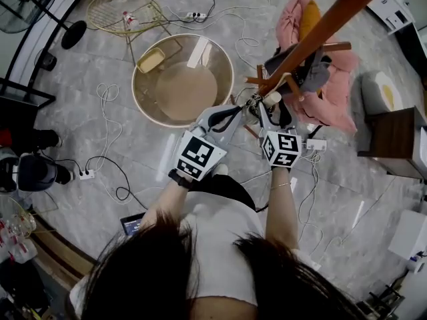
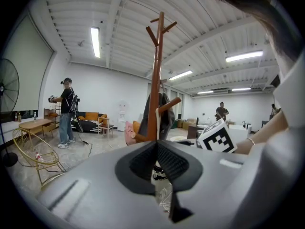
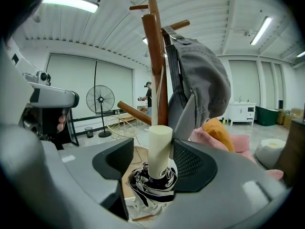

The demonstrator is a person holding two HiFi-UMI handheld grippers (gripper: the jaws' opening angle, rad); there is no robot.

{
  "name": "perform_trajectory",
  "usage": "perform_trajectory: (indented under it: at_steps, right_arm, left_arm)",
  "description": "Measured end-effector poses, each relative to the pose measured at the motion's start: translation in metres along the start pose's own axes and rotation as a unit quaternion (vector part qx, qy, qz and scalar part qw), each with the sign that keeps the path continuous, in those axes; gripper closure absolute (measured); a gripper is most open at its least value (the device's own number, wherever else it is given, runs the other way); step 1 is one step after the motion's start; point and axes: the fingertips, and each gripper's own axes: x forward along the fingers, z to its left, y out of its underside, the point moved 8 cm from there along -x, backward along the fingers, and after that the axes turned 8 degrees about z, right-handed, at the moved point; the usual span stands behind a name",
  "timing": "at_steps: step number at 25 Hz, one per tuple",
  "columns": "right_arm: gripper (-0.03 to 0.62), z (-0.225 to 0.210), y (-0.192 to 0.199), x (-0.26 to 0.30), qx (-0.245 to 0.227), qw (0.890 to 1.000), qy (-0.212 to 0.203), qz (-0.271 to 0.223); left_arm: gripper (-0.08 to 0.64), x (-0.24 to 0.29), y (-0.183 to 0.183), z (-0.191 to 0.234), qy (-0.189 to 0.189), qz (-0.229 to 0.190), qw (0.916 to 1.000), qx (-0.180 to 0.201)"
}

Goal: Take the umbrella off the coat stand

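Bracketing the stiff handle (image 3: 159, 149) of the umbrella (image 3: 148, 186), right hand-held gripper (image 3: 153, 150) gapes; left hand-held gripper (image 2: 157, 146) is pinched together. Likely light but floppy below: take the handle.

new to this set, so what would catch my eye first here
The brown coat stand rises through the middle of both gripper views, with a grey cap hung on it, to its right in the right gripper view. Just below, the umbrella, cream handle up, stands between the right tongs, which are apart.
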Motion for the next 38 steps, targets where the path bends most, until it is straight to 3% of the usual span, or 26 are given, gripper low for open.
perform_trajectory:
  at_steps: [19, 22, 38]
  right_arm:
    - [0.359, -0.003, -0.004, 0.033, -0.003, 1.0, 0.02, 0.0]
    - [0.429, -0.007, -0.002, 0.031, -0.001, 1.0, 0.028, 0.001]
    - [0.436, -0.007, 0.002, 0.017, 0.003, 0.999, 0.034, -0.01]
  left_arm:
    - [0.502, 0.002, 0.008, 0.003, -0.006, 0.008, 0.9998, -0.015]
    - [0.502, 0.002, 0.009, 0.0, -0.006, 0.008, 0.9998, -0.015]
    - [0.502, 0.004, 0.006, -0.001, -0.009, 0.006, 0.9999, -0.012]
